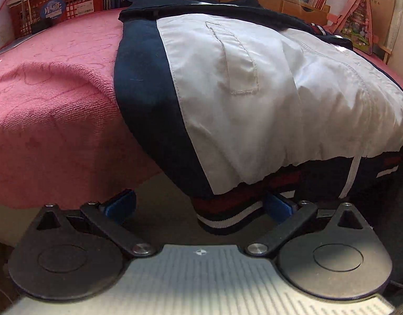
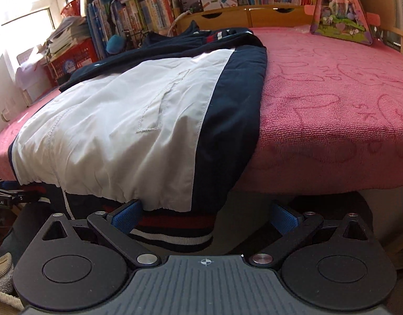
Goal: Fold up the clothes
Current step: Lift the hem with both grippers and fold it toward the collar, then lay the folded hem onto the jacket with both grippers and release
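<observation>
Pink towel (image 1: 44, 120) | jacket (image 1: 254, 99) hem overhangs | left hand-held gripper (image 1: 199, 207), right hand-held gripper (image 2: 205, 214) wide open, empty

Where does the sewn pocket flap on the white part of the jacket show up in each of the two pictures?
Left wrist view: the pocket flap sits above centre, slanting down to the right across the white panel.
Right wrist view: the pocket flap sits left of centre, slanting down to the left.
Shared landmark: the striped hem hanging off the pink towel's edge.
</observation>
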